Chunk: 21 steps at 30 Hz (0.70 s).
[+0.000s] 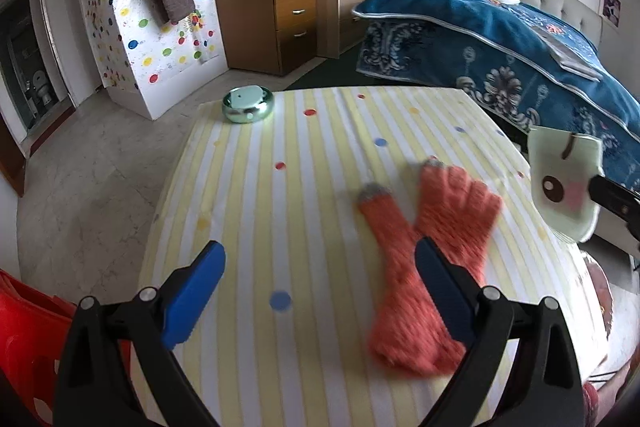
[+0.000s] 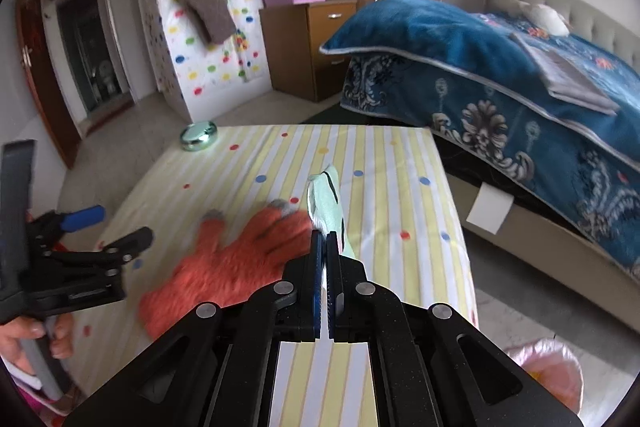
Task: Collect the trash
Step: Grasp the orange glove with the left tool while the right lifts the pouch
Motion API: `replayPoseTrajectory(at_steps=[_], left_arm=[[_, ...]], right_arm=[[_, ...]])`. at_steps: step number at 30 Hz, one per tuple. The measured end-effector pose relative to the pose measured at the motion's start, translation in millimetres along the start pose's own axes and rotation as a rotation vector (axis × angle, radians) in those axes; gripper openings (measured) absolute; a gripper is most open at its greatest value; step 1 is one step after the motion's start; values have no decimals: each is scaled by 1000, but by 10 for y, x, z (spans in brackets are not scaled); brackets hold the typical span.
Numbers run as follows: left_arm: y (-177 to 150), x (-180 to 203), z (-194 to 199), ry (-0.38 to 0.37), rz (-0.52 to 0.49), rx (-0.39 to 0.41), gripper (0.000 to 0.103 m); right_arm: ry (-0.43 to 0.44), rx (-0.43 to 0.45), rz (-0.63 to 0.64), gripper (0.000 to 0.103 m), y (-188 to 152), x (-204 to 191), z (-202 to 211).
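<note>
Right wrist view: right gripper (image 2: 325,239) jaws pressed together, pinching pale-green face-printed wrapper (image 2: 329,205), held above desk (image 2: 392,187), just beside orange glove (image 2: 224,263) fingertips. Left gripper (image 1: 320,259) jaws spread wide, empty, over glove cuff end. Green round tin (image 1: 248,104) at desk corner, well apart from glove. Pink bag (image 2: 548,375) on floor near desk.

One orange glove (image 1: 424,247), one pale wrapper (image 1: 564,187), one round tin (image 1: 248,103).
</note>
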<state>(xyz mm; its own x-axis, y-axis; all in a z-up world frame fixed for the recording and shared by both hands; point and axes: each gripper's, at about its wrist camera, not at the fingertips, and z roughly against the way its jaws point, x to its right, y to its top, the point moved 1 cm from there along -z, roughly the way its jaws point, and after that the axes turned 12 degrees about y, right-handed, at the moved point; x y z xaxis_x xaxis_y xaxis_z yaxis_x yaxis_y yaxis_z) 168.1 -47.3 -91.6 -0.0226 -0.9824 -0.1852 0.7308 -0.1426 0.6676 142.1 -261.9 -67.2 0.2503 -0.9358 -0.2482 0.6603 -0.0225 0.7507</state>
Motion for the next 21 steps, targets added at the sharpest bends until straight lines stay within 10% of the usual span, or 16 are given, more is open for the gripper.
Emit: replayPoseTrajectory(at_steps=[21], left_arm=[[-212,766,60,-19,-150,-23,89]], right_arm=[[12,72,-123,1,-739,101,928]])
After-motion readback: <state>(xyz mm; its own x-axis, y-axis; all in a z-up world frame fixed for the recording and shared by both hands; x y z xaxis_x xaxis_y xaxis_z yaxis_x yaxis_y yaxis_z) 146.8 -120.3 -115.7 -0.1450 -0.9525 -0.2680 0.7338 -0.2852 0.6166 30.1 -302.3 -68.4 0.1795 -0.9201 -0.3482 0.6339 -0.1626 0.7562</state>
